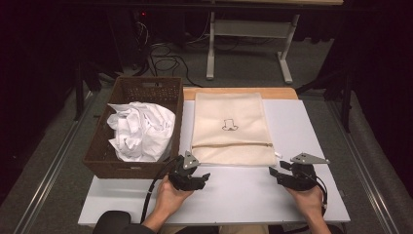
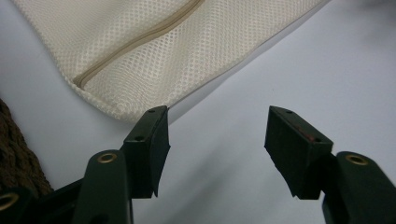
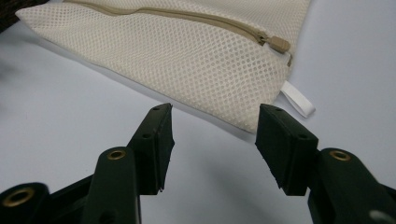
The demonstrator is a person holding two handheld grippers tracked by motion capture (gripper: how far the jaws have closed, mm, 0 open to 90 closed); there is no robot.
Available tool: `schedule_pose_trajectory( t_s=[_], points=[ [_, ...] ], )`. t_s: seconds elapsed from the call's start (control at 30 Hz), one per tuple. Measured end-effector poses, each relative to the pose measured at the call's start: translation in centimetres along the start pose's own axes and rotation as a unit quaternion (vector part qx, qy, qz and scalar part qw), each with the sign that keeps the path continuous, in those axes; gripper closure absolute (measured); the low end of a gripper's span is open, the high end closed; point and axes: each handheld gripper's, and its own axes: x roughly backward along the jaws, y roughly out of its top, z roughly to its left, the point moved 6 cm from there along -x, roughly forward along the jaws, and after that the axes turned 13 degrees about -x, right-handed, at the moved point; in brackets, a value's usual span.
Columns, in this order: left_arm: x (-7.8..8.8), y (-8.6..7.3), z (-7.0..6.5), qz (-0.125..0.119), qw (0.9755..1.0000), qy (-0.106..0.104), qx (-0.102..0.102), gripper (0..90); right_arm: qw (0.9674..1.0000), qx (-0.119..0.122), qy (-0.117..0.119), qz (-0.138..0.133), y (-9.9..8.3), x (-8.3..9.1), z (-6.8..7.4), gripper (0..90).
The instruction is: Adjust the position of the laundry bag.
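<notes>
Table (image 1: 234,200) fills the frame's middle. Basket (image 1: 146,90) sits at centre left of the high view with the crumpled white cloth (image 1: 141,130) inside. The mesh bag (image 1: 229,127) lies flat at centre, zipper closed, its pull (image 3: 279,44) at the upper right of my right gripper view, white tab (image 3: 299,99) just below. My left gripper (image 1: 203,176) is parted on nothing, just short of the bag's near left corner; my right gripper (image 1: 272,171) is spread wide and empty near the right corner. Risks, as I judge: thin mesh pinched through both layers, so the mouth stays shut; bag sliding on the smooth table; the small pull slipping from my pads.
</notes>
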Motion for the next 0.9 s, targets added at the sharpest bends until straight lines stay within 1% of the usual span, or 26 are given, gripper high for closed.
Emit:
schedule_pose_trajectory(
  t_s=[0.07,0.1,0.13,0.2,0.27,0.33,0.37,0.4,0.43,0.47,0.5,0.57,0.6,0.67,0.73,0.83,0.87,0.9],
  points=[
    [0.0,0.0,0.0,0.003,0.9999,0.010,-0.012,41.5,1.0000,0.001,0.007,0.003,0.0,0.0,0.1,49.6],
    [0.0,0.0,0.0,0.003,0.9999,0.010,-0.011,41.5,0.9999,-0.003,0.011,0.001,0.0,0.0,0.2,49.8],
    [0.0,0.0,0.0,0.002,0.9999,0.006,-0.009,41.4,0.9999,-0.006,0.015,-0.001,0.0,0.1,0.2,50.0],
    [0.0,0.0,0.0,0.002,1.0000,0.005,-0.008,41.3,0.9998,-0.014,0.015,-0.004,0.1,0.2,0.1,50.0],
    [-0.1,0.0,0.0,0.002,1.0000,0.004,-0.007,41.3,0.9997,-0.016,0.015,-0.003,0.1,0.2,-0.1,49.8],
    [-0.1,0.0,0.0,0.004,1.0000,0.002,-0.005,39.8,0.9998,-0.016,0.015,0.000,0.0,0.1,-0.2,49.6],
    [-0.2,0.0,0.0,0.009,1.0000,0.001,0.000,38.4,0.9998,-0.016,0.015,0.000,0.0,0.1,-0.1,49.6],
    [-0.4,0.1,0.0,0.019,0.9998,-0.005,0.005,37.9,0.9998,-0.015,0.015,0.000,0.1,0.1,-0.1,49.5],
    [-0.5,0.1,0.0,0.022,0.9997,-0.004,0.006,38.4,0.9998,-0.014,0.015,0.002,0.1,0.1,-0.1,49.3],
    [-0.5,0.3,0.0,0.023,0.9997,-0.001,0.002,39.0,0.9998,-0.009,0.015,0.004,0.2,0.0,-0.1,49.3],
    [-0.5,0.3,0.0,0.023,0.9997,-0.001,0.002,39.2,0.9998,-0.009,0.015,0.004,0.2,0.0,-0.1,49.3],
    [-0.4,0.6,-0.1,0.014,0.9999,-0.005,-0.001,40.0,0.9998,-0.009,0.016,0.008,0.3,-0.1,0.2,49.0],
    [-0.4,0.7,-0.1,0.013,0.9999,-0.005,0.000,40.2,0.9997,-0.005,0.016,0.015,0.5,-0.2,0.4,48.8],
    [-0.4,0.7,-0.1,0.014,0.9999,-0.007,0.001,40.2,0.9998,-0.005,0.015,0.015,0.6,-0.3,0.4,48.9],
    [-0.3,0.8,-0.1,0.016,0.9999,-0.003,0.000,40.0,0.9996,0.002,0.016,0.021,0.7,-0.3,0.7,49.2],
    [-0.2,0.9,0.0,0.017,0.9998,0.002,0.002,40.5,0.9997,0.003,0.017,0.018,1.0,-0.2,0.7,49.5],
    [-0.3,1.2,0.2,0.026,0.9996,0.011,0.005,41.6,0.9997,0.001,0.017,0.016,1.1,-0.1,0.7,49.5],
    [-0.4,1.3,0.3,0.030,0.9994,0.014,0.005,42.5,0.9997,0.000,0.018,0.016,1.2,0.0,0.6,49.5]
  ],
)
